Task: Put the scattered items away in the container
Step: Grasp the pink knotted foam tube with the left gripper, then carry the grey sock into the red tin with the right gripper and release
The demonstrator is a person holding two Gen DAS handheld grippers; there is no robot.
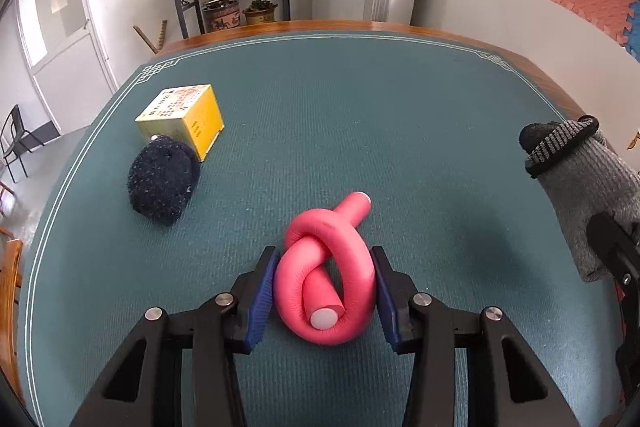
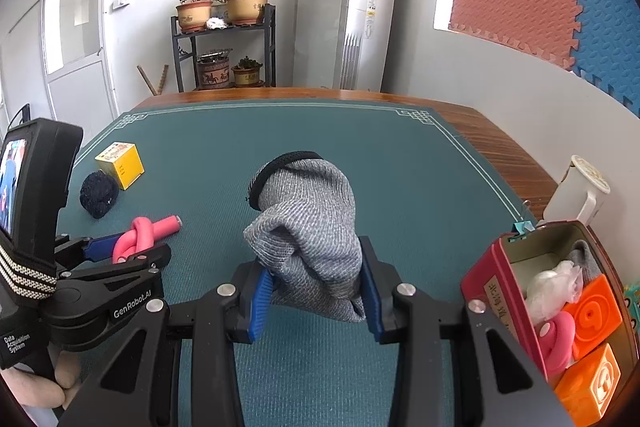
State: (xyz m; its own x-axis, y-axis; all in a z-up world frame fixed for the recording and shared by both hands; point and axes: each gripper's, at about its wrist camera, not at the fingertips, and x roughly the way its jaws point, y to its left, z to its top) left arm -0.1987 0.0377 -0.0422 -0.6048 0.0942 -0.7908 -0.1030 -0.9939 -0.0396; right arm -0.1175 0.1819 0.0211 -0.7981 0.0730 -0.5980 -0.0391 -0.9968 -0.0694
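A pink foam tube tied in a knot point(image 1: 316, 227) lies on the green table mat point(image 1: 360, 115). My left gripper point(image 1: 323, 254) is shut on it, a blue pad pressing each side. The same knot point(image 2: 144, 229) shows in the right wrist view between the left gripper's fingers point(image 2: 120, 247). My right gripper point(image 2: 312, 255) is shut on a grey knitted sock with a black striped cuff point(image 2: 308, 219), held above the mat; this sock point(image 1: 580, 179) also appears at the right edge of the left wrist view. The red tin container point(image 2: 492, 279) stands open at the near right.
A yellow box point(image 1: 182, 119) and a dark fuzzy ball point(image 1: 162, 183) sit at the mat's left. The tin holds orange blocks point(image 2: 592, 315), a pink piece, a white plastic wad and grey cloth. A white mug point(image 2: 580, 195) and a blue clip point(image 2: 522, 227) stand behind it.
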